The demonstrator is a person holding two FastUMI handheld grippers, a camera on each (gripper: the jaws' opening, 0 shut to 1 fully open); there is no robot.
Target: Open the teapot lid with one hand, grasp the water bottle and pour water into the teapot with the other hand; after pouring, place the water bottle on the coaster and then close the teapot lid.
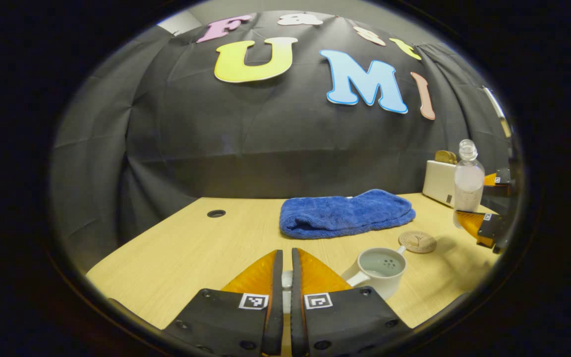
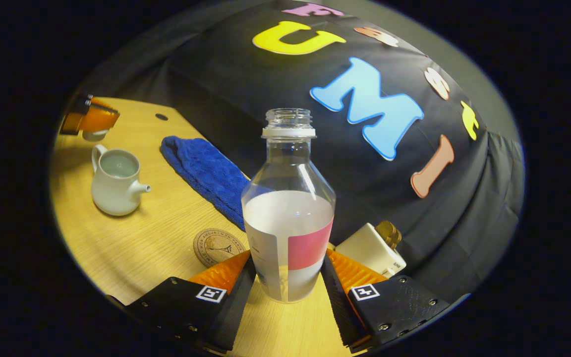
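My left gripper is shut on the small white teapot lid, held just left of the open white teapot, which has water inside. The right gripper view shows the same teapot with the left gripper and lid beyond it. My right gripper is shut on the uncapped, upright water bottle, about half full. The round coaster lies on the table just left of the bottle. In the left gripper view the bottle stands right of the coaster.
A folded blue towel lies behind the teapot and coaster. A white toaster with bread sits at the back right near the cloth wall. The wooden table has a cable hole at its back left.
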